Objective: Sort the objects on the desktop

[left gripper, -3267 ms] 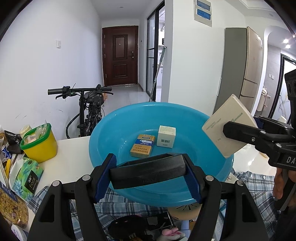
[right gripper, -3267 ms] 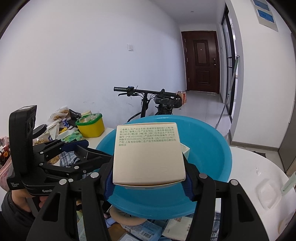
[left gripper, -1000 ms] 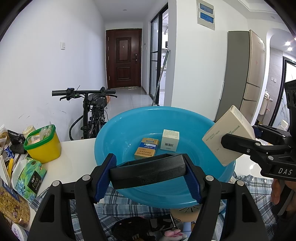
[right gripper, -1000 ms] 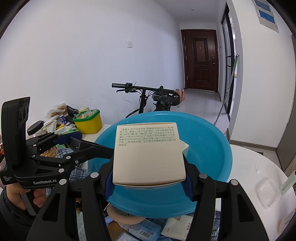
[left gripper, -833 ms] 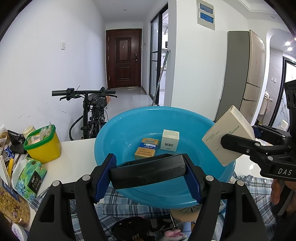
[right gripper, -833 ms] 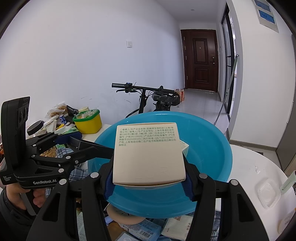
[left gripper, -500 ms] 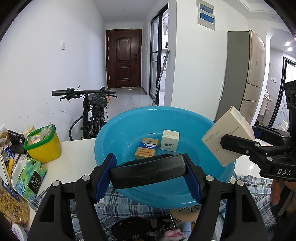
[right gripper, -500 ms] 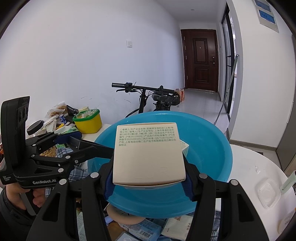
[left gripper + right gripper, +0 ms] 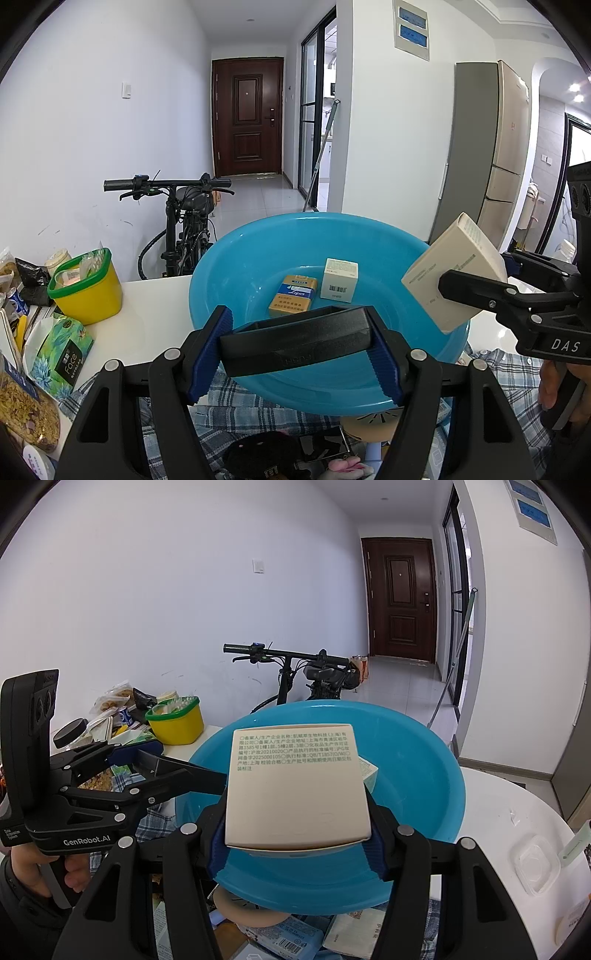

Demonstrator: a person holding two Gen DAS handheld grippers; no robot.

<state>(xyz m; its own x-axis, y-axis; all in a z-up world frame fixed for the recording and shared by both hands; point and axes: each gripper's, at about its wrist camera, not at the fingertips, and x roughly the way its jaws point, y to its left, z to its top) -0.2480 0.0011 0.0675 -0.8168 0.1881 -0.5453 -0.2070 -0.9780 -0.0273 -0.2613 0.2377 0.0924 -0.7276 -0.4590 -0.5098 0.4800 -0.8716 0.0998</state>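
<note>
A blue plastic basin [image 9: 258, 258] stands on the white table and also shows in the right wrist view [image 9: 417, 768]. In it lie a yellow cigarette pack [image 9: 293, 295] and a small white box [image 9: 339, 279]. My left gripper [image 9: 295, 345] is shut on a flat black case [image 9: 295, 341] and holds it over the basin's near rim. My right gripper [image 9: 297, 843] is shut on a cream carton [image 9: 295, 786] with printed text. The cream carton also shows in the left wrist view [image 9: 452, 280], held over the basin's right rim.
A yellow tub with a green rim [image 9: 86, 284] and a green tissue pack [image 9: 61, 354] and snack bags sit at the left. A checked cloth [image 9: 229, 413] and packets lie below the basin. A clear plastic lid [image 9: 533, 862] lies at the right. A bicycle [image 9: 184, 221] stands behind.
Since 3.3 s ago both views have shifted slightly. Over the last second nothing has visibly moved; both grippers keep their holds.
</note>
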